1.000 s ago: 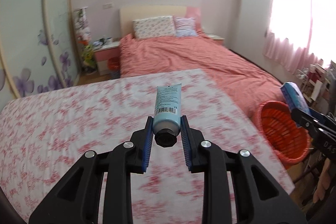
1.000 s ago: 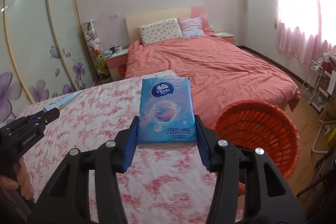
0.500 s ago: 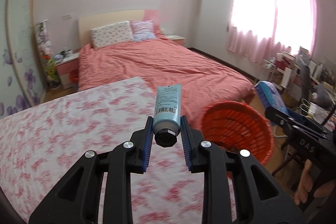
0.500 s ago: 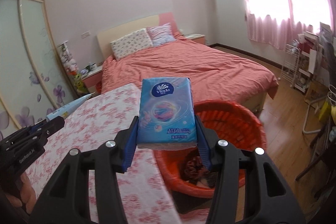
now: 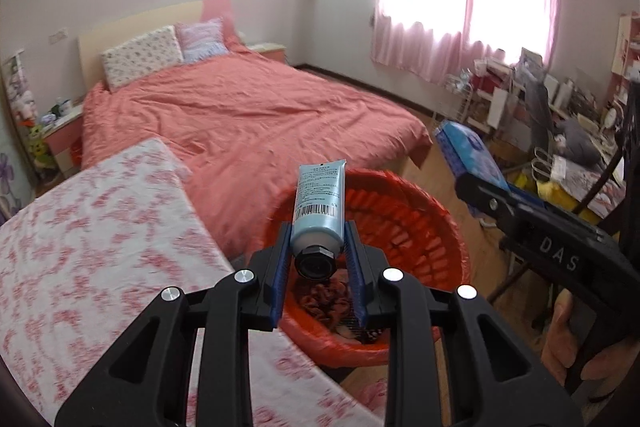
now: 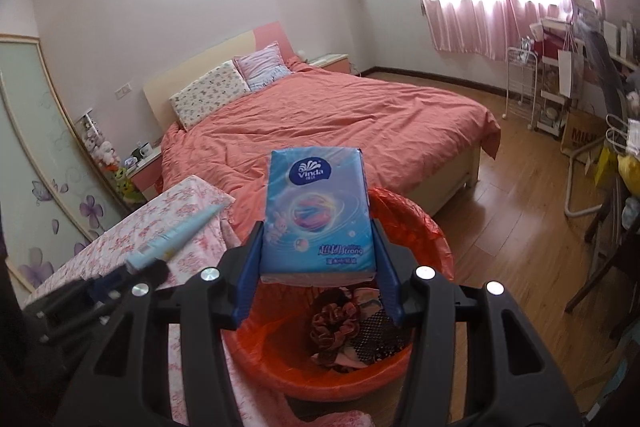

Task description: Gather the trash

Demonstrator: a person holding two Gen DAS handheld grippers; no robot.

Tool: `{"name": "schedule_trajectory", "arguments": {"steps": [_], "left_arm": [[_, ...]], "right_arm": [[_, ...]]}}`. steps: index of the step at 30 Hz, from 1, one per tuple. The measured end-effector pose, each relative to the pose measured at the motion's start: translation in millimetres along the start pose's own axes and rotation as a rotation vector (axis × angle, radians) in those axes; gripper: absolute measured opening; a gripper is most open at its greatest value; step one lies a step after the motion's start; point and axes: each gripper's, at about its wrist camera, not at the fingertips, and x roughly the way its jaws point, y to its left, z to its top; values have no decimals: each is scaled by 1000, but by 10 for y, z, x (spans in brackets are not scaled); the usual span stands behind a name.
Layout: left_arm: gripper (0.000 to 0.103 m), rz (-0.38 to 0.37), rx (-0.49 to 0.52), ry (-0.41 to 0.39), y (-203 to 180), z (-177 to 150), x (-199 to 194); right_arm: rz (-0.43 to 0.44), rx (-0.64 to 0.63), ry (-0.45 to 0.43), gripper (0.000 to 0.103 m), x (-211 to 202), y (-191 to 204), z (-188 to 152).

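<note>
My left gripper (image 5: 316, 239) is shut on a light blue tube (image 5: 319, 203) with a black cap, held above the near rim of the orange trash basket (image 5: 424, 215). My right gripper (image 6: 318, 251) is shut on a blue Vinda tissue pack (image 6: 318, 215), held over the same orange basket (image 6: 424, 231). The basket holds a dark red scrunchie (image 6: 336, 319), black mesh and other scraps. The tube also shows in the right wrist view (image 6: 180, 235), and the tissue pack in the left wrist view (image 5: 466, 151).
A table with a pink floral cloth (image 5: 88, 227) stands left of the basket. A bed with a coral cover (image 6: 340, 119) lies beyond. Cluttered shelves and chairs (image 6: 580, 99) line the right wall by the pink curtains; wood floor (image 6: 512, 219) lies between.
Both grippers have swung right from over the floral table to above the orange basket, still holding the tube and the tissue pack. The basket's contents have come into view.
</note>
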Motion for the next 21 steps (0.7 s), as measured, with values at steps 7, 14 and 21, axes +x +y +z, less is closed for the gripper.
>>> {"name": "schedule_trajectory", "arguments": {"steps": [7, 14, 21], "left_arm": [[54, 44, -11, 66, -32, -98, 224], [63, 128, -54, 59, 253, -252, -77], [84, 270, -89, -42, 576, -557, -810]], "right_arm": [[5, 58, 65, 63, 299, -234, -49], [-27, 14, 30, 79, 32, -109, -207], [-69, -97, -106, 99, -645, 318, -456]]}}
